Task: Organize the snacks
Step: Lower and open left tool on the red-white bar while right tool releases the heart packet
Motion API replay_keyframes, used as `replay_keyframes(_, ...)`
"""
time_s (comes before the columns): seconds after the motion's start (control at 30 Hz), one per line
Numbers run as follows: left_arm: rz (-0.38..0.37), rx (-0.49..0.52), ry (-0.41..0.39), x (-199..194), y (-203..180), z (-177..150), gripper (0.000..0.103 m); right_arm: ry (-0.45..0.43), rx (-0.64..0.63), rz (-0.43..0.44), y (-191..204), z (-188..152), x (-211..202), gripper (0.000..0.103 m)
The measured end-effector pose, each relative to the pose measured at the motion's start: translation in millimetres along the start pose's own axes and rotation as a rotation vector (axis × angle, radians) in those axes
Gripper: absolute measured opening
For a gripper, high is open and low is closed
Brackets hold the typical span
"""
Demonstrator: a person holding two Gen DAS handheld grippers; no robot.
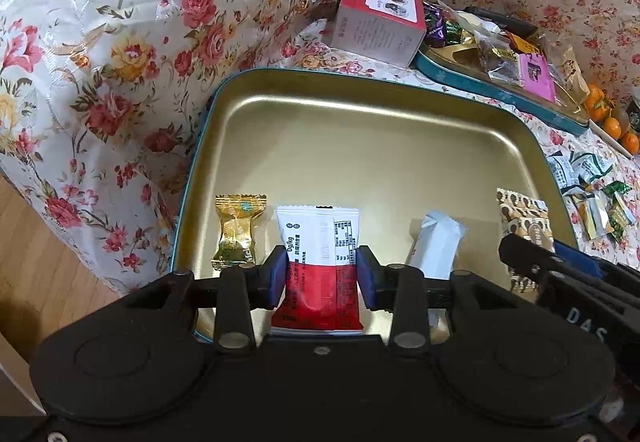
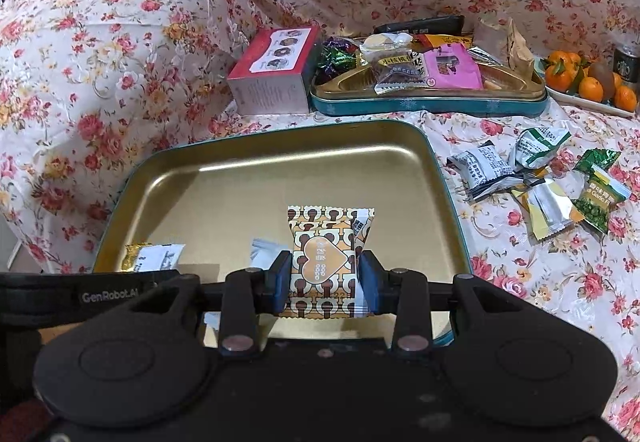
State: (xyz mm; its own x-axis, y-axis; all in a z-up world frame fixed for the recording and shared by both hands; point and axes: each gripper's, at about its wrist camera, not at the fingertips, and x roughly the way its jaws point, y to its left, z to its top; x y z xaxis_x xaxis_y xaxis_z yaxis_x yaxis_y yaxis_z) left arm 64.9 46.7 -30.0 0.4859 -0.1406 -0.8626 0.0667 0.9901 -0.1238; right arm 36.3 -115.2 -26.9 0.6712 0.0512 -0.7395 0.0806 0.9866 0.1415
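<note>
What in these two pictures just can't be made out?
- Left wrist view: lower end of the red-and-white packet, behind the left tool.
- Left wrist view: bottom of the white packet, behind the tool's arm.
- Right wrist view: near rim of the gold tray, behind the right tool.
- Both views: packet print, too small.

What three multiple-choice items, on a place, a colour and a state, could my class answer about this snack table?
1. The red cardboard box stands: A on the floor; B beside the far teal snack tin; C on oranges.
2. The near rectangular metal tray is inside: A silver; B red; C gold.
3. The right gripper is: A shut on the brown-patterned packet; B open, empty; C out of view.
Key: B, the box sits at the tin's end; C, the gold floor shows; A, pads press the packet's sides.
</note>
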Motion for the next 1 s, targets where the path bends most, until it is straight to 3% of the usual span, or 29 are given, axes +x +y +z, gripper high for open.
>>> replay_keyframes(0.53, 0.010, 0.042, -0.021, -6.3, -6.3, 1.2, 0.047, 0.016, -0.015, -0.032, 0.5, -3.2, 4.7, 0.039)
replay_keyframes(1.0, 0.018, 0.032, 0.044, 1.4, -6.0, -0.2, 0.047, 0.032, -0.011, -0.027, 0.0, -4.4, 5.4, 0.039)
